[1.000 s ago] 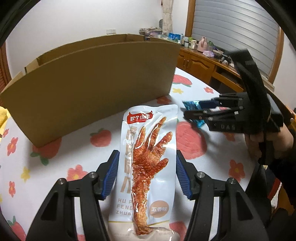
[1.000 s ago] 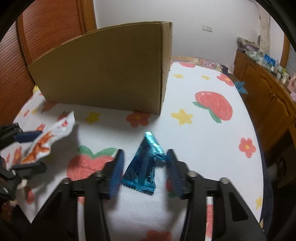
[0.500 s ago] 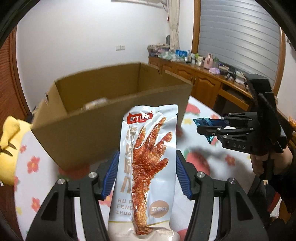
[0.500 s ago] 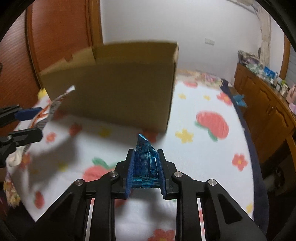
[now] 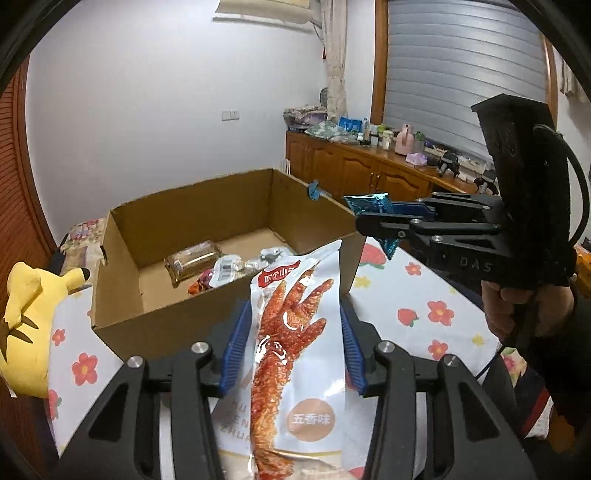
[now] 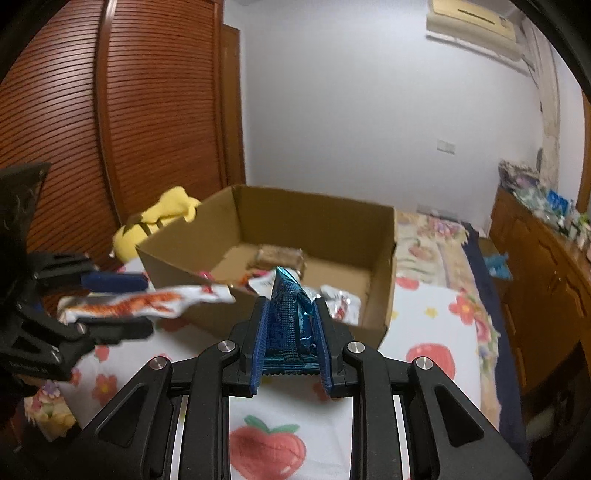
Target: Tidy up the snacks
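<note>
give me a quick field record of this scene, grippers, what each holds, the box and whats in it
left gripper: shut on chicken foot snack pack, held in the air short of the box
right gripper: shut on blue foil packet, raised near the box
cardboard box: open top, on the floral tablecloth
box contents: brown wrapped snack, several small wrappers
beside box: yellow plush toy

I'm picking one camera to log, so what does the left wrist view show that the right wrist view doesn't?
Only the left wrist view shows the printed front of the chicken-foot packet, the window blind and the person's hand on the right gripper.

Only the right wrist view shows the slatted wooden door, the air conditioner and the blue packet pinched between blue fingers.

Both show the cardboard box holding snacks, the yellow plush and the fruit-print tablecloth.
</note>
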`<move>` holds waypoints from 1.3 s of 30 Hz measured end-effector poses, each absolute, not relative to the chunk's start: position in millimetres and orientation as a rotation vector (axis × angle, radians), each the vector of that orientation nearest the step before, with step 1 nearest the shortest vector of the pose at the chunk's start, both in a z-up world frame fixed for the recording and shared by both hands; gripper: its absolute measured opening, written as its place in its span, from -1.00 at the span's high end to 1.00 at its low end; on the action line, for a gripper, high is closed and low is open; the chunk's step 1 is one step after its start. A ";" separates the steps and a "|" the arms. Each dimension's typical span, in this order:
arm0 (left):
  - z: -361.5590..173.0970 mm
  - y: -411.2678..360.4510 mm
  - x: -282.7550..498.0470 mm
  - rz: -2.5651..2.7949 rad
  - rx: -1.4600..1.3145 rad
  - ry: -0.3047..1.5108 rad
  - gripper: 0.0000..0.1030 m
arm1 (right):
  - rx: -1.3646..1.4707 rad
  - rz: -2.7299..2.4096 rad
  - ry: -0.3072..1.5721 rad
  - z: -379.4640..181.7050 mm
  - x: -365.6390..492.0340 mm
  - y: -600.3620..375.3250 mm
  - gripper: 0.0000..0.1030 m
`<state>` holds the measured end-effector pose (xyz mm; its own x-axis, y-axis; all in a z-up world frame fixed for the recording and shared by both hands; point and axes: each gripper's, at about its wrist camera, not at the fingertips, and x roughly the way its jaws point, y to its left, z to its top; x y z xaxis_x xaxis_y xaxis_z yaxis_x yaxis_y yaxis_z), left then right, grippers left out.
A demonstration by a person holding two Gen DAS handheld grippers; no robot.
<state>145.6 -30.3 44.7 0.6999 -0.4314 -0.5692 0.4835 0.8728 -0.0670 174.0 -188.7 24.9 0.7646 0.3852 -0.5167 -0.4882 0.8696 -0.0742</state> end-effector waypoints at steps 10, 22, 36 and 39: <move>61.6 -29.9 156.4 -0.475 0.129 0.580 0.97 | -0.234 0.485 0.479 33.0 182.6 -186.3 0.57; 15.7 -39.3 165.8 -0.546 0.136 0.677 0.11 | -0.261 0.457 0.577 20.5 245.1 -183.2 0.57; -57.9 -94.6 175.1 -0.705 0.299 0.850 -0.03 | -0.260 0.476 0.611 7.7 206.3 -209.0 0.57; -67.7 -101.0 178.2 -0.722 0.322 0.881 -0.29 | -0.255 0.465 0.617 5.1 195.7 -218.9 0.57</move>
